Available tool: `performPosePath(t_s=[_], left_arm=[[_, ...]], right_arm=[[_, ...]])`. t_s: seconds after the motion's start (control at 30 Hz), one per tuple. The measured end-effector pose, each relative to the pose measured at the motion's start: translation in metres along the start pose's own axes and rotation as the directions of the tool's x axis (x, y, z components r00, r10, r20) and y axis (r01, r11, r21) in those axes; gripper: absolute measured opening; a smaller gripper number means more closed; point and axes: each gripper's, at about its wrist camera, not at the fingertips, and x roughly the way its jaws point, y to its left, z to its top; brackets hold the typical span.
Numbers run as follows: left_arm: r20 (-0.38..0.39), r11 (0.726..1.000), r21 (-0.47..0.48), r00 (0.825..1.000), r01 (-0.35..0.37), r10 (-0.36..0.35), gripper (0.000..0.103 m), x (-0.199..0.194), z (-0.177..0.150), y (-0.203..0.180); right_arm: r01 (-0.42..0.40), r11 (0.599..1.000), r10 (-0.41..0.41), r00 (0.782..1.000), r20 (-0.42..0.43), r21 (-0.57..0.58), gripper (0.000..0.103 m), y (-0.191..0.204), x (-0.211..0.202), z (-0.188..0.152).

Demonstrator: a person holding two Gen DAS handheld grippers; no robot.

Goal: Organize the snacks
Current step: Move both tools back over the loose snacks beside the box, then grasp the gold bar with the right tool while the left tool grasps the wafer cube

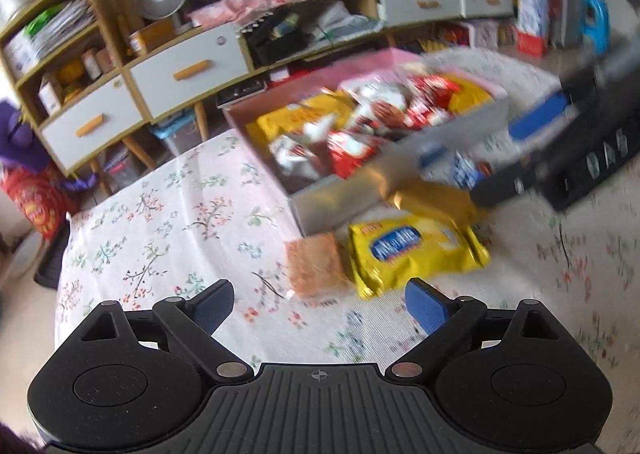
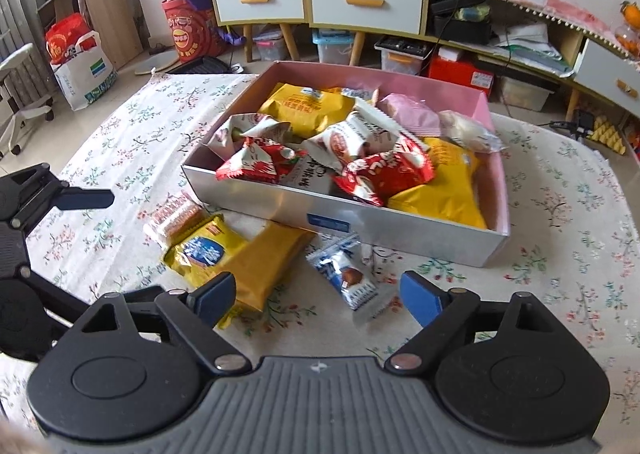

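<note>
A silver box with a pink inside (image 2: 360, 216) sits on the table, filled with several red, yellow, white and pink snack packs. In front of it lie a clear pack of crackers (image 2: 172, 214), a yellow pack with a blue label (image 2: 204, 250), a mustard pack (image 2: 268, 262) and a small blue-and-white packet (image 2: 348, 278). My right gripper (image 2: 318, 298) is open, and the blue-and-white packet lies just beyond its fingertips. My left gripper (image 1: 320, 302) is open and empty, just short of the crackers (image 1: 316, 266) and the yellow pack (image 1: 416, 250). The left wrist view is blurred; my right gripper (image 1: 496, 162) shows there above the loose packs.
A floral cloth (image 2: 132, 142) covers the table; its far edge runs behind the box. Beyond stand wooden cabinets with white drawers (image 2: 366, 0), storage bins underneath, bags on the floor (image 2: 84, 66) and an office chair (image 2: 20, 94) at the left.
</note>
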Motion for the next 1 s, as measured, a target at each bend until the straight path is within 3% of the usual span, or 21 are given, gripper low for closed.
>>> performPosePath(t_s=[0.23, 0.47, 0.67, 0.87, 1.0], left_arm=[[-0.018, 0.988, -0.15, 1.0, -0.025, 0.022, 0.091, 0.015, 0.01, 0.021], [-0.044, 0.985, -0.172, 0.999, -0.025, 0.017, 0.067, 0.032, 0.017, 0.018], [-0.049, 0.98, -0.197, 0.999, -0.004, -0.006, 0.048, 0.037, 0.019, 0.015], [-0.049, 0.981, -0.193, 0.999, 0.009, -0.019, 0.035, 0.034, 0.019, 0.014], [-0.059, 0.98, -0.197, 0.998, 0.008, -0.02, 0.033, 0.032, 0.016, 0.019]], right_arm=[[-0.042, 0.997, 0.043, 0.999, -0.016, 0.068, 0.069, -0.002, 0.012, 0.009], [-0.085, 0.984, 0.091, 0.995, -0.034, 0.158, 0.058, -0.008, 0.022, 0.013], [-0.122, 0.978, 0.131, 0.991, -0.042, 0.167, 0.051, -0.007, 0.022, 0.015], [-0.124, 0.982, 0.135, 0.988, -0.068, 0.146, 0.043, -0.007, 0.023, 0.012], [-0.117, 0.985, 0.128, 0.989, -0.079, 0.129, 0.035, -0.009, 0.02, 0.01]])
